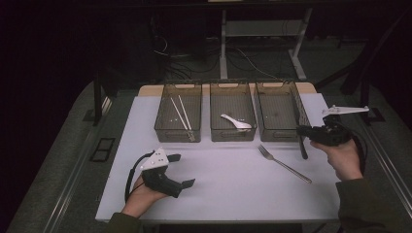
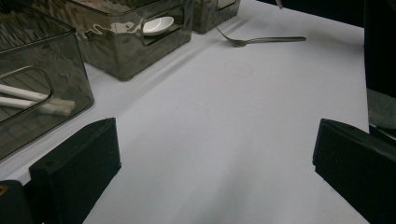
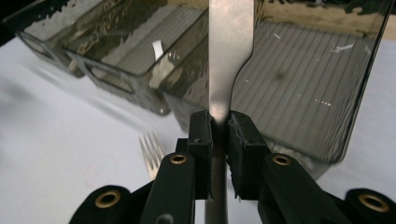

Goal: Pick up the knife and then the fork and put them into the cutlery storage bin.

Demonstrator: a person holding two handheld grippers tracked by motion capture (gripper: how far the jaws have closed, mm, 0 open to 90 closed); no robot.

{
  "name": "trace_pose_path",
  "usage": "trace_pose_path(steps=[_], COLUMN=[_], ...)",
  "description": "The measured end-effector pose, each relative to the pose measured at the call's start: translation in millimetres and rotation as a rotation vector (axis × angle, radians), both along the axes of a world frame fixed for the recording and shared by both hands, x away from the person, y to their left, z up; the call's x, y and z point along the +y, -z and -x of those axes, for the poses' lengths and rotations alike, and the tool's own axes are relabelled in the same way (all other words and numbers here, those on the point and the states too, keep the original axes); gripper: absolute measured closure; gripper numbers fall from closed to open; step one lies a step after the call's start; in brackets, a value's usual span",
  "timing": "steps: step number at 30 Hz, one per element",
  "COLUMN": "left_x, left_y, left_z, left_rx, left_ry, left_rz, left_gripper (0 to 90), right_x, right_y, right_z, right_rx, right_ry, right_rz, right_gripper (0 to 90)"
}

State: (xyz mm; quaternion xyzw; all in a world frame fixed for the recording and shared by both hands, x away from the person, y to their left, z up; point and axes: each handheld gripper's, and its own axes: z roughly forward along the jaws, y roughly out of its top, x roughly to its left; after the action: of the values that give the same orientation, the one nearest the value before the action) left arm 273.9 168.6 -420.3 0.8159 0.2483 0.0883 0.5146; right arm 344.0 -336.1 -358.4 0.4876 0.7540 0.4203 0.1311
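Note:
My right gripper (image 3: 219, 123) is shut on a metal table knife (image 3: 231, 51), gripped where blade meets handle. It is held in the air at the front right corner of the right bin (image 1: 277, 114). In the high view the knife's handle (image 1: 304, 148) hangs down below the right gripper (image 1: 301, 131). A metal fork (image 1: 284, 164) lies on the white table in front of that bin, its tines (image 3: 152, 151) just left of the jaws. Over the table's front left, my left gripper (image 1: 183, 170) stands open with nothing between its jaws and only bare table ahead (image 2: 215, 168).
Three dark see-through bins stand in a row at the back. The left bin (image 1: 178, 127) holds white chopsticks (image 1: 180, 112), the middle bin (image 1: 233, 132) a white spoon (image 1: 236, 122). The right bin's floor is bare. The white table top (image 1: 233, 189) ends near the person's forearms.

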Motion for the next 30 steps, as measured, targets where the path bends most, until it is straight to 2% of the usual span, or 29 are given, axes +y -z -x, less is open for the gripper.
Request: trace_pose_path(steps=[10,14,22,30], left_x=[-0.7,-0.4,-0.2,-0.1], left_y=[-0.2,-0.2,0.3,0.3], left_z=[0.0,0.0,-0.4,-0.3], left_rx=[-0.001,-0.002,0.001,0.001], left_ry=[0.004,0.004,0.003,0.004], left_rz=[-0.003,0.001,0.003,0.003], left_gripper=[0.0,0.0,0.0,0.0], right_x=[7.9,10.7,15.6,16.8], right_y=[-36.4,-43.5,-43.7,-32.0], right_z=[-36.1,-53.2,-82.5,-97.6], right_rx=[-0.039,-0.047,-0.034,-0.007], right_ry=[0.019,0.036,0.06,0.077], right_rz=[0.034,0.043,0.066,0.074], right_gripper=[79.5,79.5,79.4,79.4])
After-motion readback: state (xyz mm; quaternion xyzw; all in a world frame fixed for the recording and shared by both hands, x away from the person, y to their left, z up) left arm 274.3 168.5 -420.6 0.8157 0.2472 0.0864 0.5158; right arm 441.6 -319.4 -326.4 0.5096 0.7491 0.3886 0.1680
